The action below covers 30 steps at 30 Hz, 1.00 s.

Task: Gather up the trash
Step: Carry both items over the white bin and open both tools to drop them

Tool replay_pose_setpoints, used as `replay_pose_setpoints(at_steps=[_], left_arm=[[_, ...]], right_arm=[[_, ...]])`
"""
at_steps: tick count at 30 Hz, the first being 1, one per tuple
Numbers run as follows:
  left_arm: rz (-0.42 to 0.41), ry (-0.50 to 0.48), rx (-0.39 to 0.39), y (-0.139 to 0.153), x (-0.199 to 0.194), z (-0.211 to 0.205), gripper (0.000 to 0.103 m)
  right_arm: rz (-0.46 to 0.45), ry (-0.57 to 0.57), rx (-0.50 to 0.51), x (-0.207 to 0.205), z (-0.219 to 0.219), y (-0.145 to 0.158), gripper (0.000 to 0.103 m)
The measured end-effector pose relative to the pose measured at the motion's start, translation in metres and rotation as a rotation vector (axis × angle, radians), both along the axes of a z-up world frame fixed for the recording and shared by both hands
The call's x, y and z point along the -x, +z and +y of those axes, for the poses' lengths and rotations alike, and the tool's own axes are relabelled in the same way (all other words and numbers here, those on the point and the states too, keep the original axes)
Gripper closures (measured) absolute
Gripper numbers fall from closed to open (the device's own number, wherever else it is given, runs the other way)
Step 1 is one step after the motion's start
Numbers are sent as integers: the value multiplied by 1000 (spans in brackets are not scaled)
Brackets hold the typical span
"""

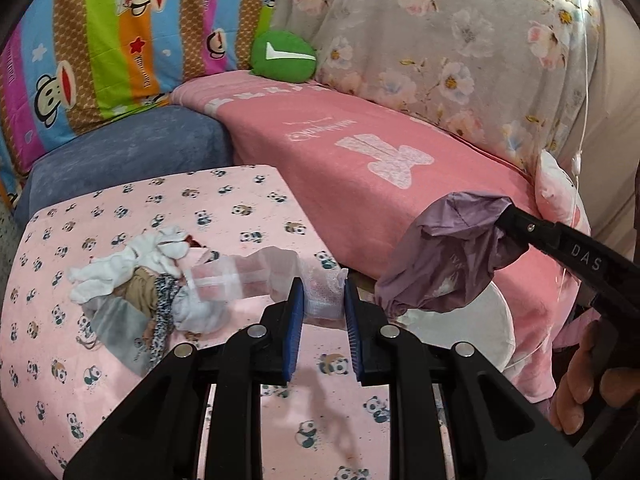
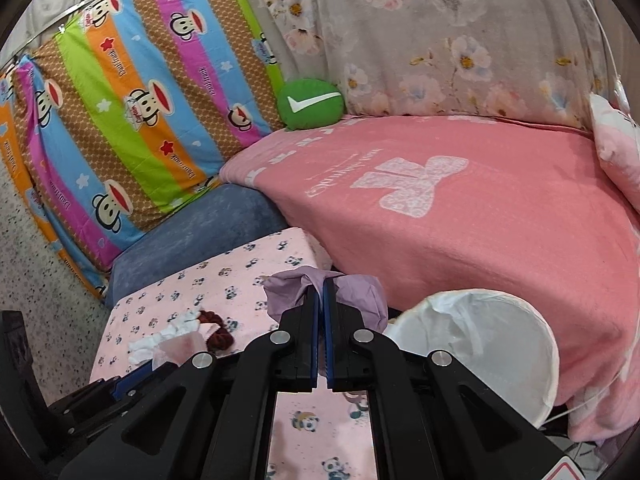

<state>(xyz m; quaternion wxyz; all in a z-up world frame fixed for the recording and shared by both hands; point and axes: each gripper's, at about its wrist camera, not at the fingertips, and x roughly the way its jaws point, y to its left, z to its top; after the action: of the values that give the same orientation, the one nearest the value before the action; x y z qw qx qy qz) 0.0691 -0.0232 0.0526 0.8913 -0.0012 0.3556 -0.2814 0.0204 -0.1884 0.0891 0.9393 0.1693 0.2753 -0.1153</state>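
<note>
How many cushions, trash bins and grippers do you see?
Green cushion: 1
White trash bin: 1
Hand-held grippers: 2, left hand-held gripper around a clear wrapper, right hand-held gripper pinching a purple bag
Total: 4
</note>
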Motion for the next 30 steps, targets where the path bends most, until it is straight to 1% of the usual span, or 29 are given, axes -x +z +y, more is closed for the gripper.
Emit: replay_pose_setpoints(at_steps=[8, 14, 19, 25, 30], left_arm=[[3, -134, -26, -7, 11, -70, 83], [-2, -199, -64, -13, 21, -110, 83], [7, -222, -80, -18, 23, -130, 83], [9, -242, -96, -22, 24, -149, 82], [-6, -258, -110, -24, 24, -161, 81]], right_arm=[[61, -122, -39, 37, -63, -34, 99], [96, -175, -59, 49, -90, -54, 99], [121, -207, -81, 56, -108, -70, 99], [144, -227, -97, 55, -119, -79, 99], [162, -243, -101, 54, -122, -85, 91]])
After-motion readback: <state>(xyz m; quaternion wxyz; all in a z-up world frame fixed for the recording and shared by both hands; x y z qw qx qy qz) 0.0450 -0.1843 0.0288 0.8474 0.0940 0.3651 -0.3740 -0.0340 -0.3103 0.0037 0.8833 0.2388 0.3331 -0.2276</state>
